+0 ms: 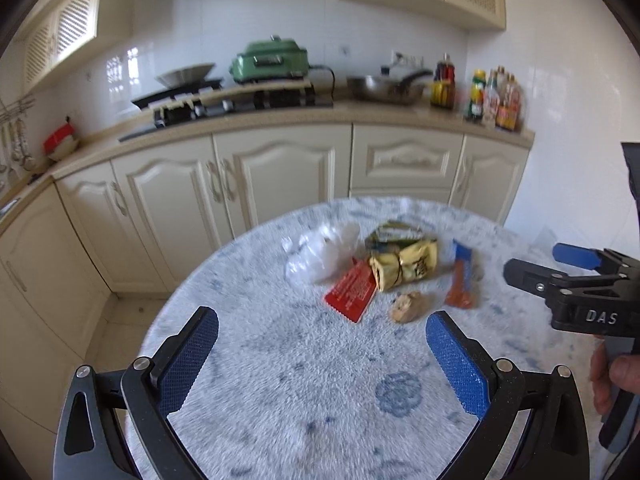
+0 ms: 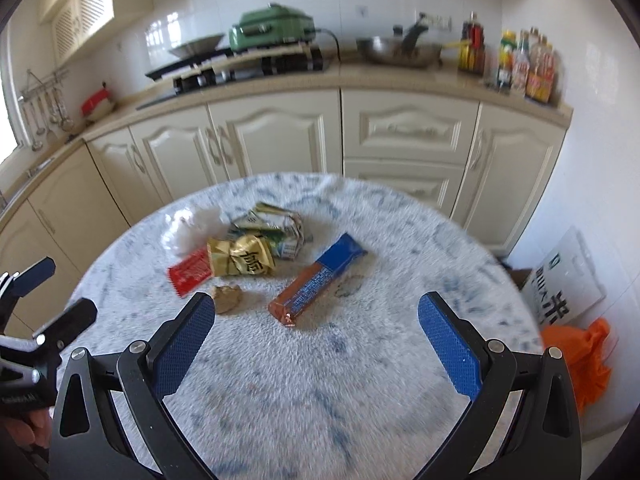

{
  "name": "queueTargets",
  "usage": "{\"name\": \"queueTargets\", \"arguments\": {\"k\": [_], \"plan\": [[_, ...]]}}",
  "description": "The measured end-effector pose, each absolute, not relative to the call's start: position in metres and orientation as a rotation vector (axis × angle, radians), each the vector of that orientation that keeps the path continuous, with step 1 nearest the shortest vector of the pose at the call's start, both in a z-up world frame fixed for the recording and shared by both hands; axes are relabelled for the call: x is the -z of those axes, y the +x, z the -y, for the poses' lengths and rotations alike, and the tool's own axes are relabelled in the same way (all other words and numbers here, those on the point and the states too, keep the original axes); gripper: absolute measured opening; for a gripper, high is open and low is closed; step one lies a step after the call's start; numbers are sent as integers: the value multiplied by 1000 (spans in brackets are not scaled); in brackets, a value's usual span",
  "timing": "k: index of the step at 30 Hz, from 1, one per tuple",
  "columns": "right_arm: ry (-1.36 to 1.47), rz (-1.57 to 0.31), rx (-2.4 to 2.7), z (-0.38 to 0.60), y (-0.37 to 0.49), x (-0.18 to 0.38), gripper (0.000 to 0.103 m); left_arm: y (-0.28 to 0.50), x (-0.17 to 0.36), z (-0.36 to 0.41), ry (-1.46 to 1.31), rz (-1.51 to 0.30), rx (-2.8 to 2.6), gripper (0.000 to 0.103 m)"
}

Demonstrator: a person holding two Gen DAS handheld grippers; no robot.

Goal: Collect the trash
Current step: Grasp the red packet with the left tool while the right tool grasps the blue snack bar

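Trash sits bunched on the round table [image 2: 360, 380] with its fuzzy white-and-blue cover, and both grippers hover above the near half of it, jaws spread wide, nothing between the blue pads. From the right wrist view, the right gripper [image 2: 316, 312] frames the scene: an orange-and-blue snack wrapper [image 2: 316, 280] lies diagonally just ahead of the fingers, pointing toward one o'clock. At eleven o'clock from it sits a crumpled gold packet [image 2: 240, 260], touching a flat red sachet [image 2: 188, 274] on its nine o'clock side. Behind the gold packet, a crushed green-and-white carton [image 2: 276, 226]; at ten o'clock, a clear crinkled plastic bag [image 2: 192, 226]. A small brown crumpled scrap [image 2: 228, 298] rests just beside the right gripper's left fingertip. Over to the left wrist view now: the left gripper [image 1: 322, 336] hangs wide open too, the same pile ahead at twelve o'clock, and the right gripper comes in from three o'clock, a hand [image 1: 612, 376] on its handle. Off the table at four o'clock in the right view, an orange bag [image 2: 592, 364] and a white printed bag [image 2: 564, 280] lie on the floor. Behind it all, cream kitchen cabinets [image 2: 280, 140], with a green appliance [image 2: 272, 30] on the worktop.
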State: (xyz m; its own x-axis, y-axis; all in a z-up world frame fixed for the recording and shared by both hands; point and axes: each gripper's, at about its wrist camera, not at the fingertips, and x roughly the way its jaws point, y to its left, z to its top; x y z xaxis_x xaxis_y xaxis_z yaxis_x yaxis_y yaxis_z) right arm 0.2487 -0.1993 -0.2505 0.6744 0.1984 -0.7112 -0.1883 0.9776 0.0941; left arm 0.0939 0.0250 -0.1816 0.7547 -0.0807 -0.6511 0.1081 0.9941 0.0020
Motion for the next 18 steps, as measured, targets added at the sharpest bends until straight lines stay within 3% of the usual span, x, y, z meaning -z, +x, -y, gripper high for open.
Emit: {"name": "queueTargets", "arguments": {"k": [4, 8, 11, 13, 15, 17, 18], "plan": [[11, -864, -201, 189, 278, 277, 100, 130, 200, -30, 27, -757, 111, 102], [1, -918, -172, 179, 308, 301, 92, 165, 211, -32, 24, -796, 113, 102], [-3, -957, -161, 175, 325, 316, 76, 193, 221, -31, 51, -826, 101, 102], [-62, -928, -157, 168, 325, 317, 59, 211, 229, -26, 70, -851, 105, 102], [-66, -924, -185, 166, 325, 316, 32, 231, 236, -23, 87, -882, 115, 101], [-76, -925, -204, 168, 323, 314, 19, 241, 243, -17, 93, -917, 131, 93], [-71, -925, -208, 170, 322, 313, 19, 249, 246, -15, 90, -933, 145, 90]]}}
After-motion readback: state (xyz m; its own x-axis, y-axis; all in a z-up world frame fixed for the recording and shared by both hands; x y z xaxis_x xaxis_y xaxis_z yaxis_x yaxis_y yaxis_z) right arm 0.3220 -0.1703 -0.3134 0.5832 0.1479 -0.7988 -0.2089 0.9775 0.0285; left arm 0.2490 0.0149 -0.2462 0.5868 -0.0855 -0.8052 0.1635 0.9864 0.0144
